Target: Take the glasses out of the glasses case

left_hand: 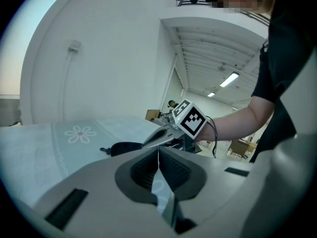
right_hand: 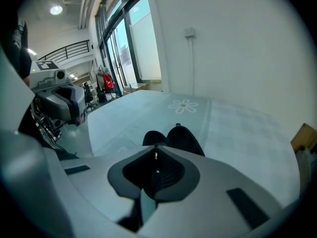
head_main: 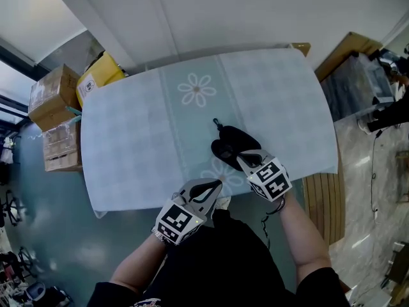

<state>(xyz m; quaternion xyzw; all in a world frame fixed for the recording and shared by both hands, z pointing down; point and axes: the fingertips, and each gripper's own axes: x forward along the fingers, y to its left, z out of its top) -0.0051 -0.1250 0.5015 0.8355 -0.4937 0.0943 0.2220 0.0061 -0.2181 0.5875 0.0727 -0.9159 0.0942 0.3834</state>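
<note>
Now | left gripper [head_main: 214, 185] clenched, empty, at near edge of tablecloth [head_main: 128, 139] | right gripper [head_main: 243, 159] clenched, empty, just beside black glasses case [head_main: 235, 139] | case lying on tablecloth

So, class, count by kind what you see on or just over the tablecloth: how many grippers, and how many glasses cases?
Grippers: 2 (left gripper, right gripper)
Glasses case: 1
Total: 3

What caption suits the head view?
Left gripper and right gripper, both shut, near a black glasses case on a pale checked tablecloth.
</note>
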